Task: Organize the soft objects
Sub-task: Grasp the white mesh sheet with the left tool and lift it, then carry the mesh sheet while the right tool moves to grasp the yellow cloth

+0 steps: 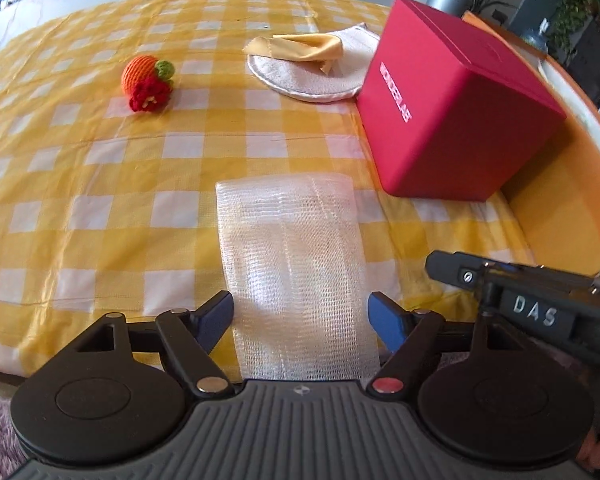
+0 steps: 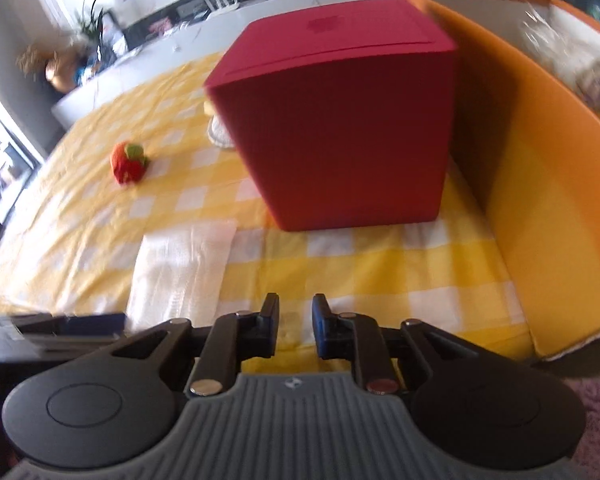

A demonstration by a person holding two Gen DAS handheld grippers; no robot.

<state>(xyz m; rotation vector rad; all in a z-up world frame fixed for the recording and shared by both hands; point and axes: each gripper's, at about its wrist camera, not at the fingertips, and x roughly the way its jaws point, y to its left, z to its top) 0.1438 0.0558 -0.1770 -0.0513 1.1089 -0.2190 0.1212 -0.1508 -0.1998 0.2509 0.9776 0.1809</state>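
A white gauzy mesh cloth [image 1: 296, 272] lies flat on the yellow-and-white checked tablecloth [image 1: 100, 184] at the near edge of the counter. It is a long folded strip, thin enough to show a faint sheen and a fine woven grid. The left hand-held gripper [image 1: 301, 312] hangs over its near end with its blue-tipped fingers spread wide, one on each side of the strip; the pads do not press on it. The right hand-held gripper [image 2: 296, 326] is just right of the cloth over bare tablecloth, its jaws drawn close with only a narrow gap and nothing between them.

Far and left sits a crocheted toy [image 1: 148, 82], an orange ball with a green tip and a red ruffled part. Far centre, a round white terry pad [image 1: 312, 76] carries a crumpled yellow cloth [image 1: 300, 50].

A closed red box [image 1: 452, 112] stands at the right, touching the pad's edge; white lettering runs down its side, too blurred to read surely. Behind it rises an orange bin wall [image 2: 540, 152]; its contents are blurred. The right tool's body shows the letters "DAS" [image 1: 534, 311].
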